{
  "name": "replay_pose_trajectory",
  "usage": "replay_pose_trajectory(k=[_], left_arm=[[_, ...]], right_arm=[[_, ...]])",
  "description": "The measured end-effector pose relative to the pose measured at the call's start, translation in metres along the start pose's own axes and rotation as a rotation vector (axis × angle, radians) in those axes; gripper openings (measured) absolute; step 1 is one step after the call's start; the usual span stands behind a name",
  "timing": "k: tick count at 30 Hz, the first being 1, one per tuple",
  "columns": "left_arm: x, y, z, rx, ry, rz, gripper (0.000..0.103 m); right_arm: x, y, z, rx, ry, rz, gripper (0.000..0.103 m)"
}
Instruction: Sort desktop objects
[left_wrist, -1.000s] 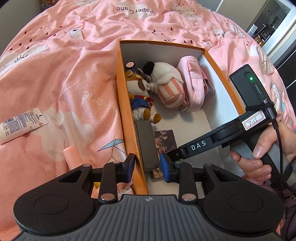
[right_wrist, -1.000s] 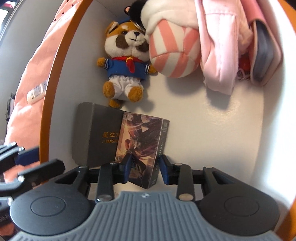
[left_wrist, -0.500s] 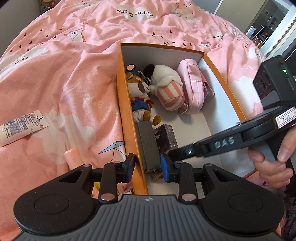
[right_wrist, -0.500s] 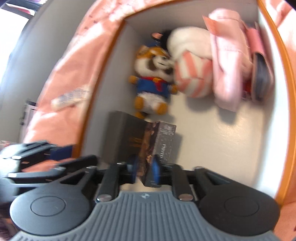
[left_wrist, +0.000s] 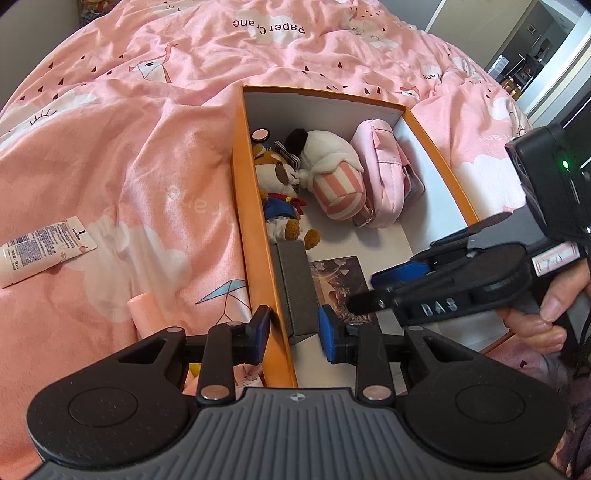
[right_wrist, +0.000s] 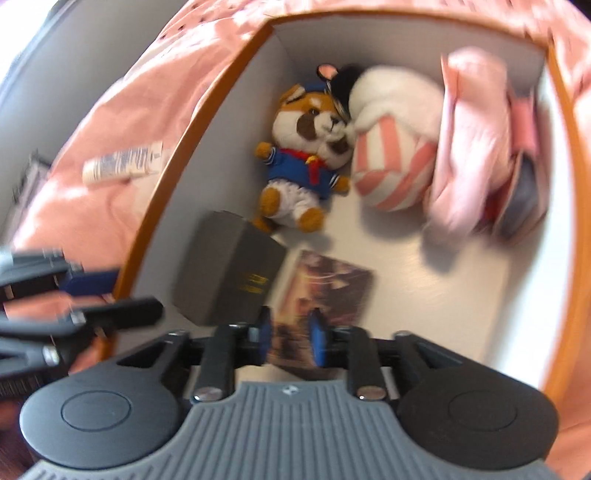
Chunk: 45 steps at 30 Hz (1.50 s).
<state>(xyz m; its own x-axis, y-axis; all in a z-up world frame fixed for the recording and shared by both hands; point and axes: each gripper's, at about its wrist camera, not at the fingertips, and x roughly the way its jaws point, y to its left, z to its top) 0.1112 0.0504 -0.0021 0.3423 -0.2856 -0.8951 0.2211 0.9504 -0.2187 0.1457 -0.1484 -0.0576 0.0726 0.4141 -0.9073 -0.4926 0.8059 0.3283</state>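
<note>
While the orange box (left_wrist: 255, 236) lies on the pink bedspread (left_wrist: 129, 166), we keep the left gripper (left_wrist: 293, 326) astride its near wall: one pad stands outside and one inside, close to the wall and moderately parted. We judge that this steadies the box; whether the pads press the wall we cannot tell.

Our right gripper (right_wrist: 290, 338) hangs over the illustrated card box (right_wrist: 325, 284), which lies flat on the box floor just beside the grey case (right_wrist: 229, 266). Its jaws have just been opening and now stand partly parted, with nothing pinched between them, so the card box appears released.

The fox plush (right_wrist: 306, 162), striped plush (right_wrist: 391, 147) and pink pouch (right_wrist: 476, 147) are packed at the far end, leaving the near floor free for flat items. A cream tube (left_wrist: 40, 247) and a pink stick (left_wrist: 147, 310) lie outside on the bedspread, not yet sorted.
</note>
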Motion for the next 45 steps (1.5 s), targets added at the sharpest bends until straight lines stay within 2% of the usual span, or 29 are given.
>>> replay_pose_trajectory(k=[3,6,9,11,14,18,32,35,36,39,41,43,45], left_arm=[[0.000,0.000,0.000,0.002,-0.001,0.001,0.033],[0.000,0.000,0.000,0.001,-0.001,0.000,0.032],[-0.001,-0.001,0.000,0.000,0.000,0.000,0.032],[-0.001,-0.002,0.000,0.012,0.003,0.005,0.032],[-0.001,-0.003,0.000,0.019,0.004,0.010,0.033],[-0.001,-0.003,0.000,0.015,0.002,0.009,0.033],[0.001,-0.003,0.000,0.025,-0.007,0.006,0.033],[0.001,-0.003,0.000,0.030,-0.011,0.009,0.033],[0.000,-0.003,-0.001,0.030,-0.012,0.010,0.033],[0.000,-0.003,-0.001,0.029,-0.015,0.008,0.032],[-0.001,-0.003,-0.001,0.033,-0.019,0.008,0.033],[-0.001,-0.004,-0.001,0.037,-0.020,0.010,0.033],[-0.001,-0.004,-0.001,0.038,-0.021,0.013,0.032]], right_arm=[[0.008,0.005,-0.001,-0.120,0.069,-0.035,0.046],[0.021,0.012,-0.004,-0.218,0.140,-0.055,0.057],[0.026,0.020,-0.002,-0.314,0.137,-0.121,0.058],[0.027,0.025,0.000,-0.404,0.143,-0.120,0.058],[0.032,0.033,0.001,-0.566,0.207,-0.094,0.059],[0.046,0.037,0.002,-0.684,0.278,-0.110,0.062],[0.080,0.063,0.015,-0.780,0.272,-0.155,0.066],[0.080,0.073,0.019,-0.817,0.205,-0.148,0.061],[0.080,0.076,0.020,-0.821,0.189,-0.142,0.054],[0.082,0.081,0.024,-0.801,0.184,-0.143,0.049],[0.081,0.084,0.023,-0.805,0.167,-0.149,0.042],[0.077,0.086,0.022,-0.801,0.148,-0.140,0.030],[0.071,0.089,0.022,-0.795,0.119,-0.132,0.026]])
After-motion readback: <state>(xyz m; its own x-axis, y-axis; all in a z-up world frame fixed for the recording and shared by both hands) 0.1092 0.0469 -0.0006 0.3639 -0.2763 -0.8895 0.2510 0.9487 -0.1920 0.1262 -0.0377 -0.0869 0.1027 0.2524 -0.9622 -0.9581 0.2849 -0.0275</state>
